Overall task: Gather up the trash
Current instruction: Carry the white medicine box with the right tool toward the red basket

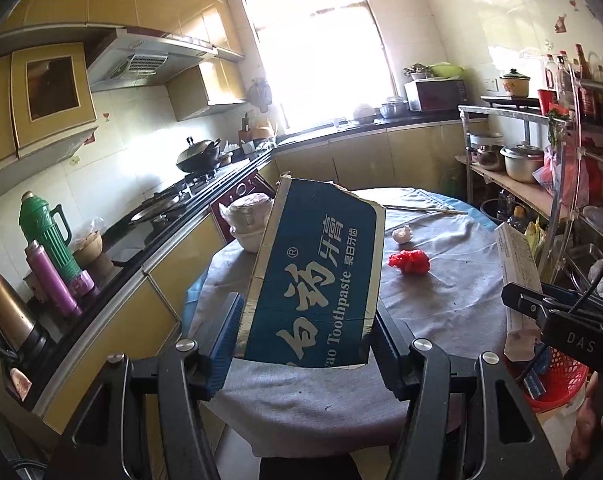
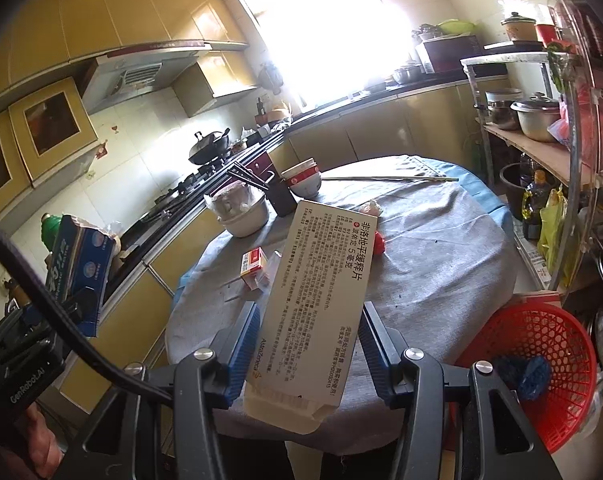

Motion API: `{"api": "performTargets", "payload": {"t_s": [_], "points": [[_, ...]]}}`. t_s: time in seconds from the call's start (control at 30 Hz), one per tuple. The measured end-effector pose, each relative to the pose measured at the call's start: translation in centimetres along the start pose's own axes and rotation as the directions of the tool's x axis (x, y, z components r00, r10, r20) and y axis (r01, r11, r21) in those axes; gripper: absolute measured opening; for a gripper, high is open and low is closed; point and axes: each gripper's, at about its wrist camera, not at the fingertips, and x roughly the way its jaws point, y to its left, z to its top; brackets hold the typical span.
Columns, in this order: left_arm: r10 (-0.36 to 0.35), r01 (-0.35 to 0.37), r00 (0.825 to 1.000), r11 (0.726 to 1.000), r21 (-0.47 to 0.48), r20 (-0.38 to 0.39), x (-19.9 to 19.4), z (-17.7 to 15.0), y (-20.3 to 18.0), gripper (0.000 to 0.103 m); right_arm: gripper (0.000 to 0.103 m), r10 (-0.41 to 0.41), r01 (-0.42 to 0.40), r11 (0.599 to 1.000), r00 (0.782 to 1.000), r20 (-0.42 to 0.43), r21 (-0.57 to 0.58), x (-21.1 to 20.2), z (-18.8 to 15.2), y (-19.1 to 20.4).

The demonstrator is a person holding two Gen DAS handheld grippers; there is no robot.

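Your left hand-held gripper (image 1: 305,344) clamps the blue toothpaste box (image 1: 313,276); your right hand-held gripper (image 2: 307,344) clamps the white medicine box (image 2: 313,312). Both boxes are lifted over the table (image 2: 441,264), long axes pointing away and upward. Carry them next to the red basket (image 2: 549,368) and release.

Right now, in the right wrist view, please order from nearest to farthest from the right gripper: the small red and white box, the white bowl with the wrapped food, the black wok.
1. Small red and white box, on the table, left of the right gripper.
2. White bowl, at the table's left edge.
3. Black wok, on the stove behind.
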Motion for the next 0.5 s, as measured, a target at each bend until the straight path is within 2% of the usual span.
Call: {"api": "performTargets", "payload": {"t_s": [0.5], "points": [[-0.027,0.024,0.999,0.994,0.11,0.033,-0.8,0.8,-4.5,0.062,0.053,-0.003,0.001,0.998,0.999,0.039,0.069,-1.8,0.2,-3.4]]}}
